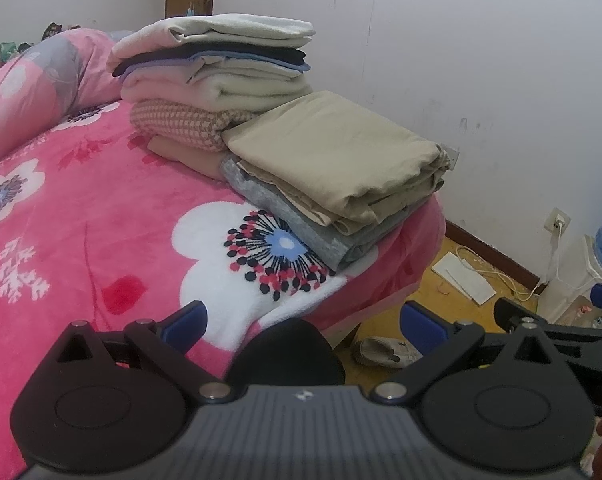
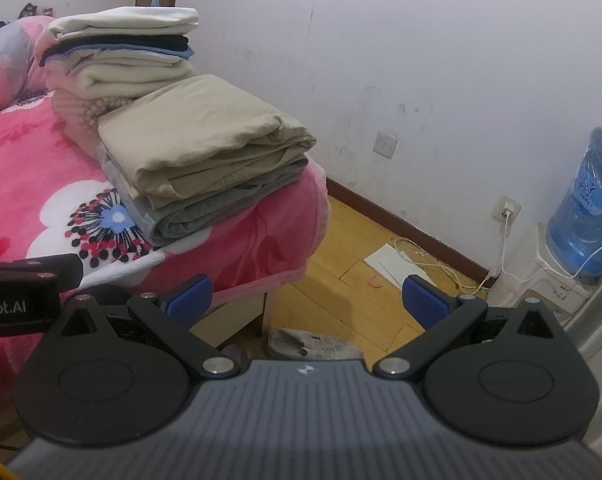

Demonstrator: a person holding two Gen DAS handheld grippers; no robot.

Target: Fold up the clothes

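Note:
A folded beige garment (image 1: 333, 160) (image 2: 205, 136) lies on top of a folded grey one (image 1: 301, 232) (image 2: 221, 208) at the bed's corner. Behind them rises a taller stack of folded clothes (image 1: 213, 68) (image 2: 121, 48) in white, dark blue, cream and a pink check. My left gripper (image 1: 305, 326) hangs open over the bed's near edge, well short of the piles, with nothing between its blue pads. My right gripper (image 2: 307, 304) is open too, held over the floor beside the bed and empty. Part of the left gripper's black body (image 2: 21, 296) shows at the right wrist view's left edge.
The bed carries a pink floral blanket (image 1: 101, 220) and a rolled pink quilt (image 1: 41, 88) at the back. A white wall stands close behind. On the wooden floor (image 2: 341, 280) lie a shoe (image 2: 313, 346), a white board, cables, and a water dispenser with a blue bottle (image 2: 585, 216).

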